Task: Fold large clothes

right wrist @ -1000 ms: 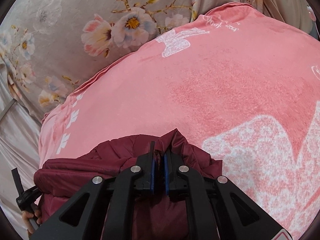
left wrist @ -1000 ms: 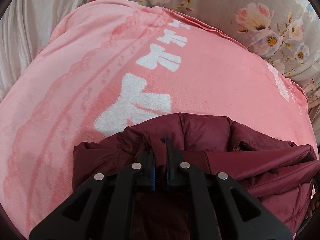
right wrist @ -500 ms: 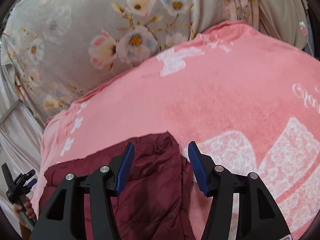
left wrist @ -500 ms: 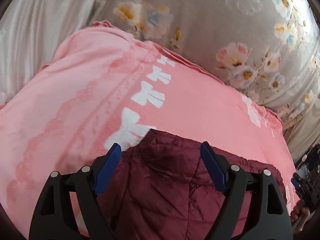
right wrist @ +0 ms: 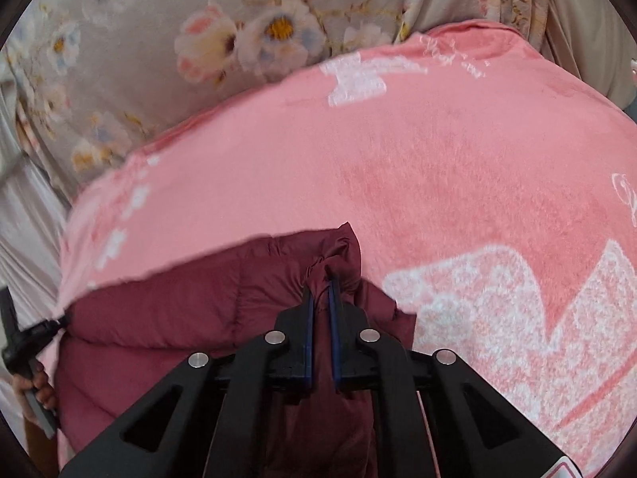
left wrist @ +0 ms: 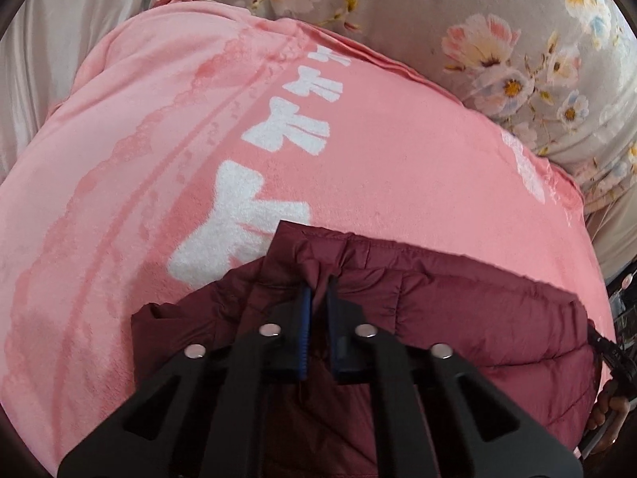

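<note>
A dark red quilted jacket (left wrist: 458,310) lies on a pink blanket (left wrist: 398,167) with white print. My left gripper (left wrist: 317,290) is shut on a pinch of the jacket's fabric near its far left corner. In the right wrist view the same jacket (right wrist: 191,306) fills the lower left, and my right gripper (right wrist: 321,290) is shut on a pinch of fabric near its far right corner. The jacket's near part is hidden under both grippers.
The pink blanket (right wrist: 458,167) covers a bed with a grey floral sheet (left wrist: 497,28) beyond it. The floral sheet (right wrist: 159,47) also shows in the right wrist view. Pale fabric (left wrist: 47,32) hangs at the far left.
One second ago both grippers held the jacket; half a second ago both stood open above it. Now both are shut again on pinches of the jacket's far edge.
</note>
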`<state>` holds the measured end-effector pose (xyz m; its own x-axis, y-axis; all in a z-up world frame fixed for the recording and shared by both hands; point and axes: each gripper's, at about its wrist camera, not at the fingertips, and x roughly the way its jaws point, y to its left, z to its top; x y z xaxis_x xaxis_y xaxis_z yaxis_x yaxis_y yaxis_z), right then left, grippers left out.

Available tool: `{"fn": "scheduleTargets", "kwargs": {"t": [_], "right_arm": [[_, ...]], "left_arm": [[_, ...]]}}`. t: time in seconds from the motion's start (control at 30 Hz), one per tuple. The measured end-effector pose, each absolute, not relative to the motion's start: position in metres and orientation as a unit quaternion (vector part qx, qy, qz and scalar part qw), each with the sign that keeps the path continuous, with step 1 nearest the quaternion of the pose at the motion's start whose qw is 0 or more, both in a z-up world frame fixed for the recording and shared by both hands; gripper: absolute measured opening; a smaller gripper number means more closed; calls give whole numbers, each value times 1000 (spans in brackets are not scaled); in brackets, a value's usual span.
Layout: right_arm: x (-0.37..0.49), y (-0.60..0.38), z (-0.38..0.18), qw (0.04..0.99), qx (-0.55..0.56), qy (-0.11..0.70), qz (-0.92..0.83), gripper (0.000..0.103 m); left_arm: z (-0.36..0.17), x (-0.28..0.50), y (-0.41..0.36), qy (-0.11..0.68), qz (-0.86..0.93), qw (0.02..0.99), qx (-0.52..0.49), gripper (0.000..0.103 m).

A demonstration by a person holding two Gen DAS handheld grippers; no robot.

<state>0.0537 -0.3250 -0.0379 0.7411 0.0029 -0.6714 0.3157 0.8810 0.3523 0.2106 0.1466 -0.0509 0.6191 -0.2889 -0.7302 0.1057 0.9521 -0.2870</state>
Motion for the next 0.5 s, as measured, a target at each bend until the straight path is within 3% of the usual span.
{"fn": "scheduleTargets", "kwargs": {"t": [0.2,0.5], "right_arm": [[38,-323,28,934,251,245,-64,5],[67,-337,-68,891,277,340,-115,5]], "left_arm": [[4,199,161,362,-109,916,-137,2],[-61,221,149,423,-75,897,-102,2]]}}
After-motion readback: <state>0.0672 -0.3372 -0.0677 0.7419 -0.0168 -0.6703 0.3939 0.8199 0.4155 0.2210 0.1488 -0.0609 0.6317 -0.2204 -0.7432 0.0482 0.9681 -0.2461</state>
